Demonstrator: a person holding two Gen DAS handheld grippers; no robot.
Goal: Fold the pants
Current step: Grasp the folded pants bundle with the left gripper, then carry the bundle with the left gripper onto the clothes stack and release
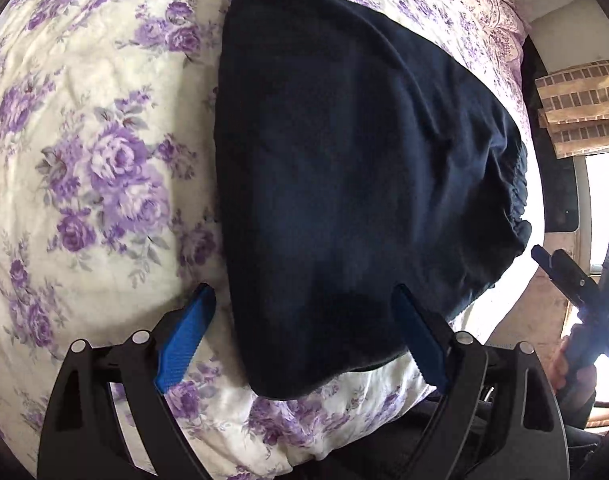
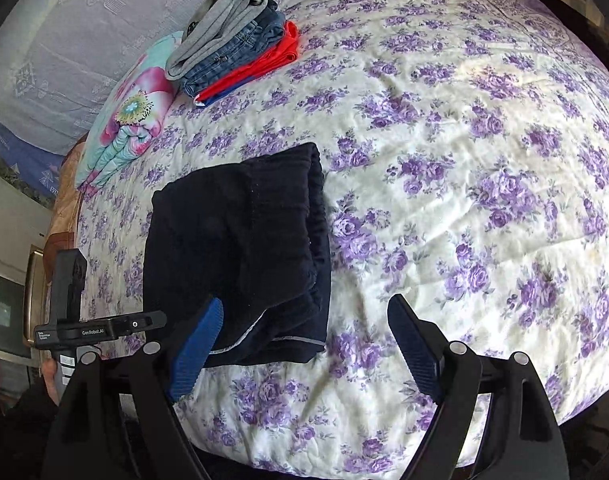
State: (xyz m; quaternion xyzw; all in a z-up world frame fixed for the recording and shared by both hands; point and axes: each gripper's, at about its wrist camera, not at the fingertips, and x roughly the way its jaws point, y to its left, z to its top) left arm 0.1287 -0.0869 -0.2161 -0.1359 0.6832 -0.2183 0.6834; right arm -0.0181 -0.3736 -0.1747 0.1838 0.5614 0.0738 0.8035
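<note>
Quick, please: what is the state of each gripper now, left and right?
Left gripper: open, holding nothing, above the folded dark pants.
Right gripper: open, holding nothing.

Folded pants (image 2: 240,248) on bedspread (image 2: 464,160), clothes stack (image 2: 240,48) behind, folded quilt (image 2: 128,120) left of stack

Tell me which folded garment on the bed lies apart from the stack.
The dark navy pants, folded alone on the floral bedspread nearest both grippers. The grey, denim and red ones are piled together farther back.
</note>
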